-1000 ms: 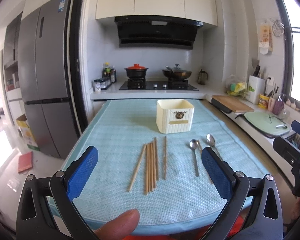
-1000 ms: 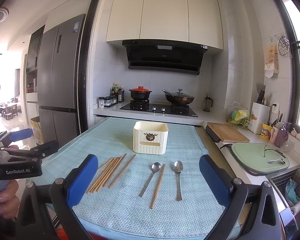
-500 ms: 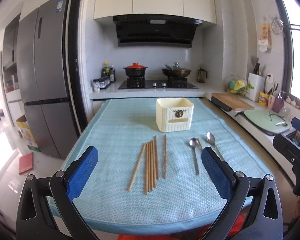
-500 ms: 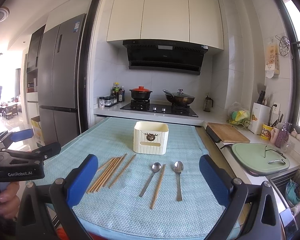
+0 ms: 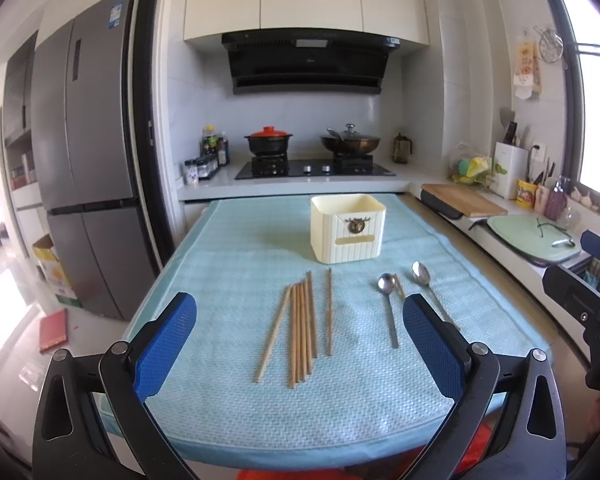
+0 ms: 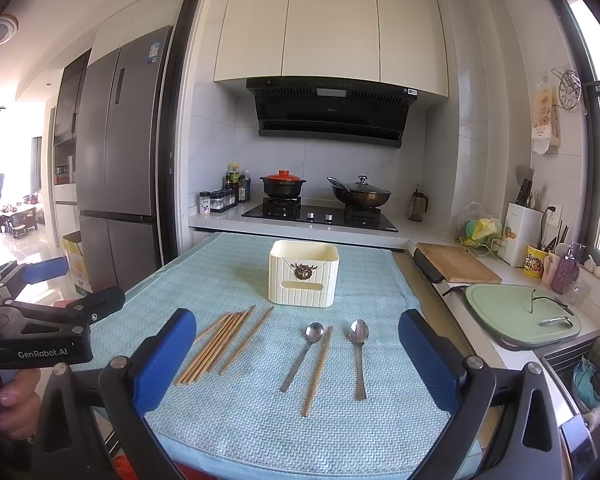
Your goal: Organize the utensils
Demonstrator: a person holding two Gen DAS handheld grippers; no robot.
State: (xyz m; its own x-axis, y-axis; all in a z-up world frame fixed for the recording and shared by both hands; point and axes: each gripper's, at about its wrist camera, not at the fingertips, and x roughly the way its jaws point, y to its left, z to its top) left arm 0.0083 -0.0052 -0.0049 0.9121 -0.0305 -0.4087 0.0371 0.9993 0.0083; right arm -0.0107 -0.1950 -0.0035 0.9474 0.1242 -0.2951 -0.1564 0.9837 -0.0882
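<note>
A cream utensil box point(image 5: 347, 228) point(image 6: 303, 273) stands at the middle back of the blue table mat point(image 5: 228, 264) point(image 6: 236, 276). Several wooden chopsticks point(image 5: 302, 330) point(image 6: 224, 338) lie in front of it on the left. Two metal spoons point(image 5: 389, 306) point(image 6: 358, 354) lie on the right, with one more chopstick point(image 6: 318, 370) between them. My left gripper point(image 5: 300, 350) is open and empty above the mat's near edge. My right gripper point(image 6: 296, 356) is open and empty, also at the near edge. Each gripper shows at the side of the other's view.
Behind the table is a counter with a hob, a red-lidded pot point(image 6: 282, 185) and a wok point(image 6: 360, 194). A wooden board point(image 6: 456, 268) and a green board point(image 6: 520, 314) lie on the right counter. A grey fridge point(image 5: 84, 160) stands at the left.
The left view has risen slightly and the thumb at its bottom edge is gone from sight. The utensils and the right gripper have not moved.
</note>
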